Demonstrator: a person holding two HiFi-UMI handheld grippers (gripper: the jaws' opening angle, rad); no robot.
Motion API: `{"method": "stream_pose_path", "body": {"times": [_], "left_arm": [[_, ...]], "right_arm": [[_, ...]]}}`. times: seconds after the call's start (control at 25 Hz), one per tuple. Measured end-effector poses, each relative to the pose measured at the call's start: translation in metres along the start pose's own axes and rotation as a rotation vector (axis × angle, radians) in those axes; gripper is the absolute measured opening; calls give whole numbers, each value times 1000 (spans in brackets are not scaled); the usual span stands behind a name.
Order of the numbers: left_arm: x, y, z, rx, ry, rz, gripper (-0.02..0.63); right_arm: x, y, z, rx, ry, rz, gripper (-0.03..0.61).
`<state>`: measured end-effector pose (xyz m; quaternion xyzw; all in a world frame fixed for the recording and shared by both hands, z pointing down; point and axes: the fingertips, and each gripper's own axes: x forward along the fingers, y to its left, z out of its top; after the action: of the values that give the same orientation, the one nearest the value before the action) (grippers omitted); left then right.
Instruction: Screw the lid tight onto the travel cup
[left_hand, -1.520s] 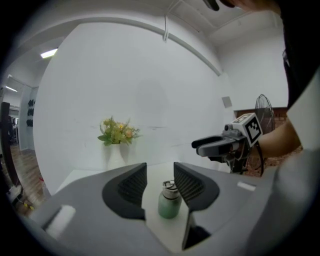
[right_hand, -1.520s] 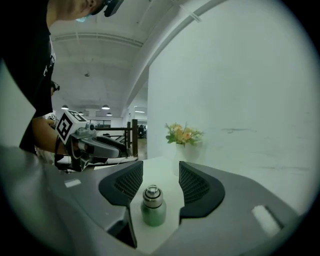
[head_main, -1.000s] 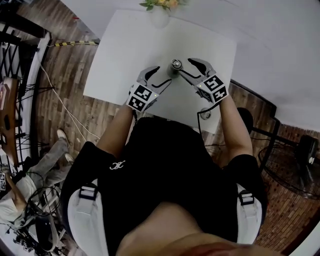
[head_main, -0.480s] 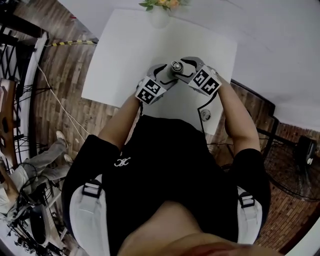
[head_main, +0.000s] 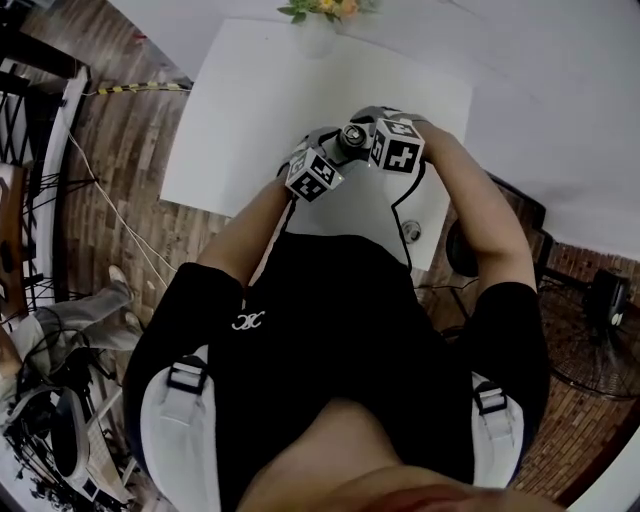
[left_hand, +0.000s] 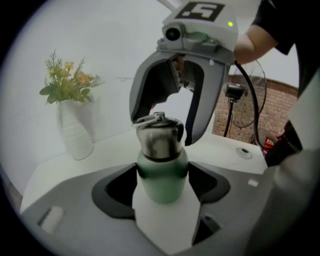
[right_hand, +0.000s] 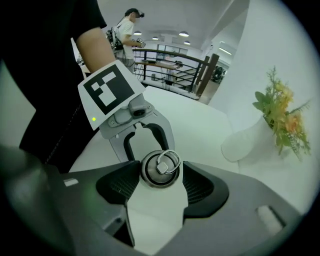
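Observation:
A travel cup with a pale green body (left_hand: 162, 175) and a steel lid (left_hand: 159, 137) with a ring on top stands upright on the white table (head_main: 250, 100). My left gripper (left_hand: 162, 182) comes in from the side. Its jaws have just been opening and stand wide, with the green body between the pads (left_hand: 112, 187), close on both sides. My right gripper (right_hand: 161, 175) points down over the cup (head_main: 352, 135). Its jaws have also just been opening, and the lid (right_hand: 160, 169) sits between them with the pads beside it. The lid rests on the cup's neck.
A white vase of flowers (left_hand: 75, 132) stands at the table's far edge (head_main: 320, 30). A round cable grommet (head_main: 411, 231) sits near the table's front right. A floor fan (head_main: 590, 330) stands to the right, and a railing (right_hand: 170, 62) runs behind the table.
Both grippers have closed in on the cup from either side and come lower. The right one has turned over, so it now points down onto the lid.

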<state>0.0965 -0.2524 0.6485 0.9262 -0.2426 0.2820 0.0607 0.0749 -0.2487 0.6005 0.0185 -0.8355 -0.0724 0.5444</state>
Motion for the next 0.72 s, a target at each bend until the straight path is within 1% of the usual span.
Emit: {"method": "stream_pose_path", "body": {"times": [0.04, 0.12, 0.2, 0.36, 0.44, 0.52, 0.6, 0.68, 0.72], "left_arm": [[2, 1, -1, 11, 0, 10, 371], [3, 2, 0, 22, -21, 5, 370], [3, 4, 0, 44, -37, -19, 368], [3, 3, -3, 97, -31, -76, 367], [3, 2, -3, 116, -31, -97, 367], [2, 3, -4, 132, -30, -104, 365], [1, 2, -4, 138, -31, -107, 365], [1, 1, -4, 139, -36, -108, 365], [0, 0, -3, 137, -37, -108, 365]], "right_arm": [[1, 1, -1, -33, 32, 17, 244], [3, 2, -4, -102, 93, 41, 244], [4, 1, -3, -159, 143, 66, 244], [7, 6, -9, -248, 247, 136, 244], [7, 6, -10, -285, 273, 155, 247], [8, 5, -9, -316, 274, 165, 265], [7, 6, -8, -328, 257, 175, 265], [5, 6, -5, -301, 206, 168, 265], [5, 5, -2, -271, 166, 154, 265]]}}
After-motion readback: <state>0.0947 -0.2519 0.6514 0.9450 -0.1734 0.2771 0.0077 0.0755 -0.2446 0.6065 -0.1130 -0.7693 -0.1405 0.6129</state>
